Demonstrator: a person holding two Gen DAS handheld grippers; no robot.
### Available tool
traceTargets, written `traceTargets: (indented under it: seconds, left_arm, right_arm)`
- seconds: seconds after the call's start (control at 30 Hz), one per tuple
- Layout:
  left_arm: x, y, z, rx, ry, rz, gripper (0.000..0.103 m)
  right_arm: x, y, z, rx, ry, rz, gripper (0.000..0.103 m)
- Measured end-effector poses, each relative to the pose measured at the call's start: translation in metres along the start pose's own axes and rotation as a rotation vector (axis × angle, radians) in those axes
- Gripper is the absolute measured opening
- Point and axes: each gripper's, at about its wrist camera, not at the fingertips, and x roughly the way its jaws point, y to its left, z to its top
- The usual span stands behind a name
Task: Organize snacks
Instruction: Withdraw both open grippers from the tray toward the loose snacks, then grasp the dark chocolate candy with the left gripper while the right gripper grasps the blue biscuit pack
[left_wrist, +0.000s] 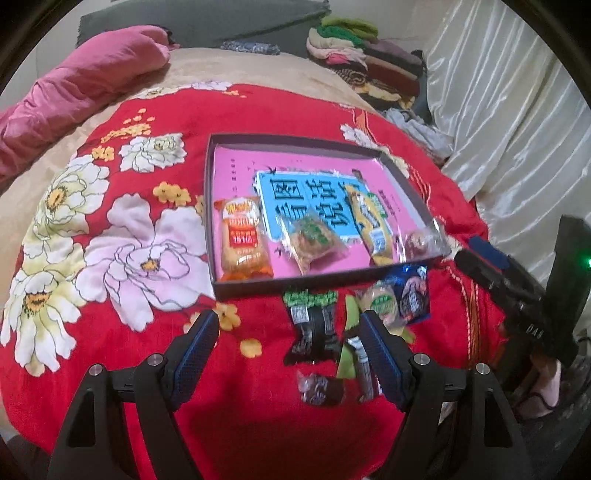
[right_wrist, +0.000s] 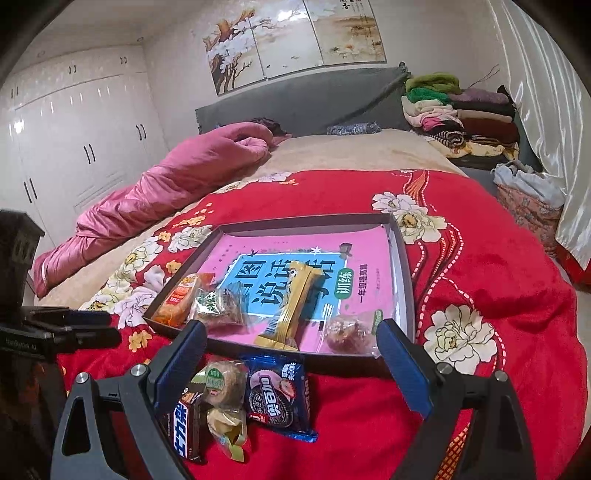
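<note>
Both the left gripper (left_wrist: 288, 332) and right gripper (right_wrist: 291, 341) hang released, jaws wide, grasping nothing. Loose snacks, among them the blue cookie packet (right_wrist: 279, 397), lie on the bed against the box's (left_wrist: 295, 286) near edge; pinch one packet across its middle, then lift clear of the wall.

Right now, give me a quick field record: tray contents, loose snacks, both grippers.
tray: shallow box on the red floral blanket, pink booklet inside
in tray: orange cracker pack, clear green-label pack, yellow bar, clear round-sweet pack
loose, in front of tray: blue cookie pack, round green-label cake, black bar, dark candy
left gripper: open, empty
right gripper: open, empty
</note>
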Motion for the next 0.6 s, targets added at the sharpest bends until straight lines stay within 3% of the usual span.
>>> traceTargets:
  seconds: [0.6]
  left_arm:
    - [0.011, -0.013, -0.021, 0.068, 0.076, -0.001, 0.079]
  right_arm:
    - [0.003, -0.002, -0.009, 0.004, 0.058, -0.021, 0.094]
